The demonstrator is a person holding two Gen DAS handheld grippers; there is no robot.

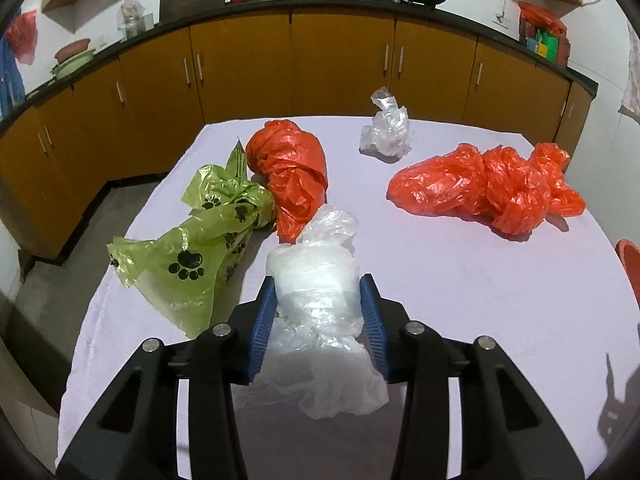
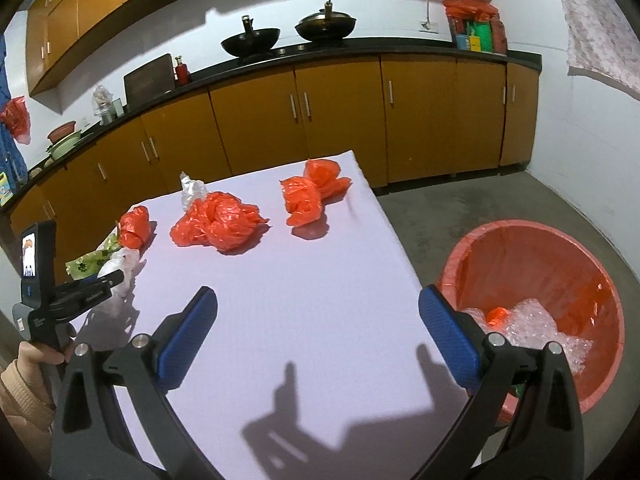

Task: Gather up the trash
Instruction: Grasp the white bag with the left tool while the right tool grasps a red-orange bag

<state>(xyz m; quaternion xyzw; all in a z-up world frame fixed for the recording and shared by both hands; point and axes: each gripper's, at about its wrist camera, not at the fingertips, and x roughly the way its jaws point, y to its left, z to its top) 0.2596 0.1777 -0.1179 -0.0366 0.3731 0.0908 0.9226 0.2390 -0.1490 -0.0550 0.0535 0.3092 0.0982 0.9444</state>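
The big table (image 2: 304, 280) holds all the trash bags, and the red bin (image 2: 568, 248) stands on the floor off its right side — just past my right gripper (image 2: 318, 320), which hangs wide open with nothing in it. My left gripper (image 1: 318, 300) is nearest the clear plastic bag (image 1: 320, 280). The bag lies long, stretching straight away from me — its middle sits right between my blue pads, which press on it from both sides. The green paw bag (image 1: 188, 256) lies just beside it.
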